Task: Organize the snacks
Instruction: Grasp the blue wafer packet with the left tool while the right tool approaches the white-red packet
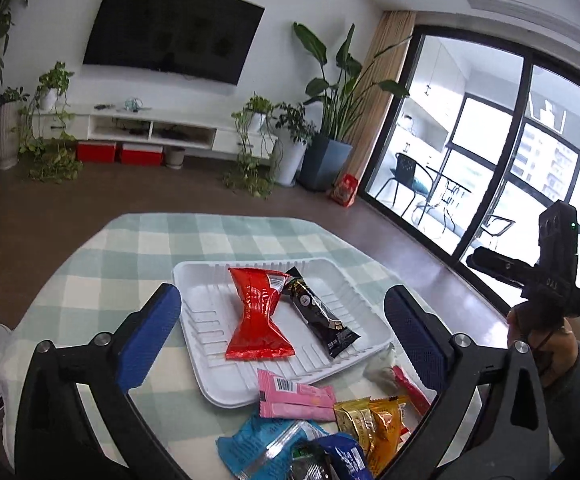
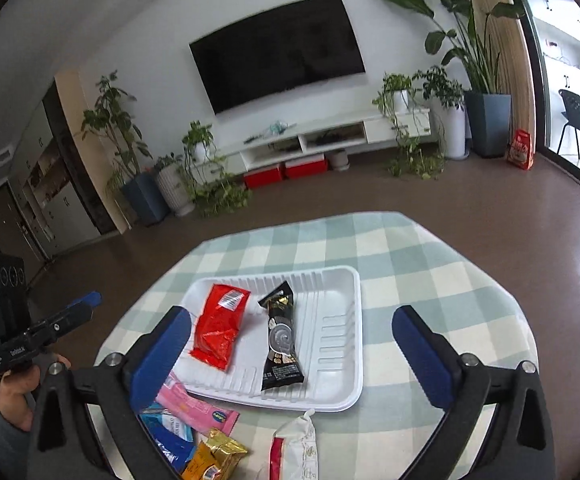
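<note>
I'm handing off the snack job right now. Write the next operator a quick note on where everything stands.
Left claw: open, empty, above the tray.
Right claw: open, empty, also above the tray.
Done: red packet and black snack bar lie side by side in the white foam tray.
Left: on the checked tablecloth near the tray's front edge, the pink packet, blue packets, gold packets and a white-and-red packet are not yet in the tray.
</note>
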### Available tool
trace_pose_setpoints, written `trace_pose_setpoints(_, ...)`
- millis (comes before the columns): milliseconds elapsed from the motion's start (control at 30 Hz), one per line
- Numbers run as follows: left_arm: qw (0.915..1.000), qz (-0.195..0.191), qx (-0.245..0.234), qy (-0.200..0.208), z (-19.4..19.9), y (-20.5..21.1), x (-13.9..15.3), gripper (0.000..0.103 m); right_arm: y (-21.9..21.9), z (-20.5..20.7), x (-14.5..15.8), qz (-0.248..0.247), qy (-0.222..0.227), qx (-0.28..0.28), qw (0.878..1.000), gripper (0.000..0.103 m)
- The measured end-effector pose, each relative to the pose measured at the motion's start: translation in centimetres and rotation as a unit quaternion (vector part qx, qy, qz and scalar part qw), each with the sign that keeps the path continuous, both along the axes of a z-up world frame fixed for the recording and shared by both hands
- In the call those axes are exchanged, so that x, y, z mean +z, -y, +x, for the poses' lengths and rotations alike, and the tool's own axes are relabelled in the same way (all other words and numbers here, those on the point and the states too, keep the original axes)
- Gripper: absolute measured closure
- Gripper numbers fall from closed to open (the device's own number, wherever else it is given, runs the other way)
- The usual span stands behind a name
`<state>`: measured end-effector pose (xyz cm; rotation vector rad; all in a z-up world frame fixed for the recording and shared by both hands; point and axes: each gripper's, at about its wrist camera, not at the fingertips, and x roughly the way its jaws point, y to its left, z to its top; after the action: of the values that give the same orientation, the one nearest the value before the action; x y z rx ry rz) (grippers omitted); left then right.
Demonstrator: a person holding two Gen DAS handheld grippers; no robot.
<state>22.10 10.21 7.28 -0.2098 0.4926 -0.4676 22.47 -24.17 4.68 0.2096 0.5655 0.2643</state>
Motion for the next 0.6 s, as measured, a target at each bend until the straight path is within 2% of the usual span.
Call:
trace_pose_setpoints(100,0.9988,-0.002,0.028,0.039,-4.4,-0.3,0.6,0.000,1.3,-3.3,1.3,0.025,0.040,-0.004,0.999,0.000)
trace_pose_setpoints(167,0.9983,0.002,0.037,0.044,-7.1,-0.2,0.4,0.000,1.7,-5.0,1.2,0.044,0.046,0.012,0.998,0.000)
trace_pose_setpoints(233,0.9987,0.017,0.045,0.016,-9.0,0.1,-0.4,0.000,1.8,-7.0,0.6,0.058,0.056,0.023,0.996,0.000)
trace_pose_setpoints(300,0.9978,0.025,0.043,-0.043,-10.5,0.4,-1.6,0.000,1.9,-8.9,-0.4,0.084,0.053,0.038,0.994,0.000)
trace_pose_setpoints(400,0.9972,-0.021,0.038,-0.061,-13.9,0.3,-3.4,0.000,1.9,-11.5,-2.4,0.119,0.026,0.057,0.991,0.000)
trace_pose_setpoints(433,0.9967,-0.020,0.041,-0.066,-14.9,0.6,-3.9,0.000,2.1,-12.4,-3.2,0.134,0.017,0.058,0.989,0.000)
trace_pose_setpoints(467,0.9964,-0.010,0.038,-0.074,-15.6,1.1,-4.5,0.000,2.3,-13.1,-4.0,0.148,0.000,0.055,0.987,0.000)
trace_pose_setpoints(533,0.9957,0.025,0.031,-0.084,-16.4,2.5,-5.5,0.000,2.4,-13.5,-6.2,0.167,-0.064,0.044,0.983,0.001)
trace_pose_setpoints(600,0.9941,0.050,0.022,-0.094,-17.0,3.8,-6.7,0.000,2.4,-14.1,-7.7,0.172,-0.100,0.034,0.979,0.007)
